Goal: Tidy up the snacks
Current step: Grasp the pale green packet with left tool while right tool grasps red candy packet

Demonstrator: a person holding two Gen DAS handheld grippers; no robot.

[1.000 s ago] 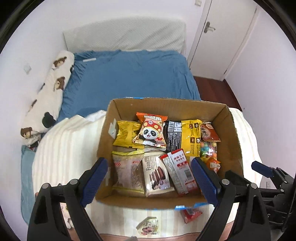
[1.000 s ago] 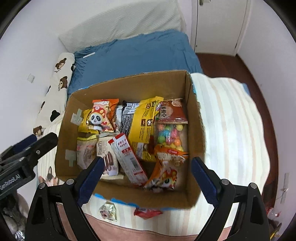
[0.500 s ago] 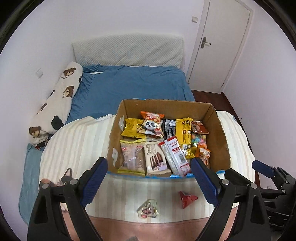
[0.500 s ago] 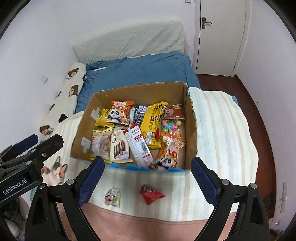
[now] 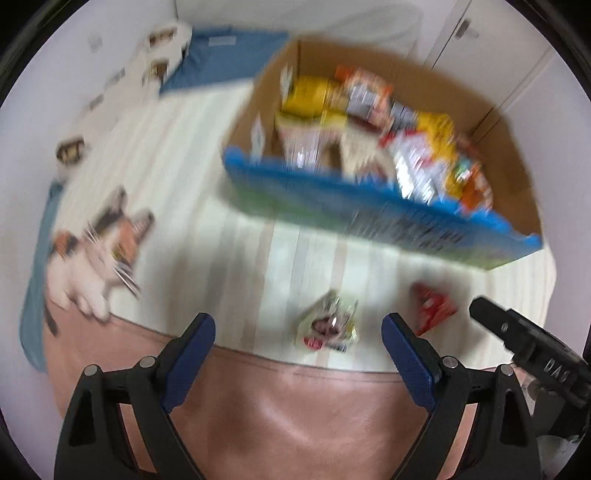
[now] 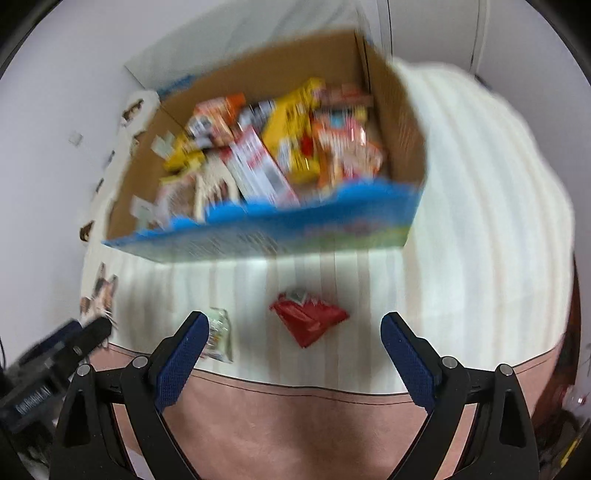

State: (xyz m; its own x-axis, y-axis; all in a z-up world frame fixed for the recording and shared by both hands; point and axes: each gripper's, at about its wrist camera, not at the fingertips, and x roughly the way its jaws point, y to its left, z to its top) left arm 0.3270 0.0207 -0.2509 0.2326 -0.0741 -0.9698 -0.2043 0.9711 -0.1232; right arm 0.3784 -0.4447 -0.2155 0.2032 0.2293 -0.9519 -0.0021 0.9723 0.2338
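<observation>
A cardboard box (image 5: 515, 155) with a blue front wall holds several snack packets; it also shows in the right wrist view (image 6: 402, 122). Two loose snacks lie on the striped blanket in front of it: a pale packet (image 5: 328, 325) (image 6: 219, 332) and a red packet (image 5: 432, 308) (image 6: 308, 315). My left gripper (image 5: 299, 339) is open and empty, just short of the pale packet. My right gripper (image 6: 295, 339) is open and empty, just short of the red packet. Both views are motion-blurred.
The striped blanket (image 6: 480, 221) has a pink border (image 5: 295, 406) at the near edge and a cat print (image 5: 96, 258) at the left. A blue bed (image 5: 221, 55) lies beyond the box. White walls and a door (image 5: 480, 33) stand behind.
Both grippers have dropped down and pulled back toward the near edge of the blanket. The box now sits higher in both views and the two loose packets lie close before the fingers.
</observation>
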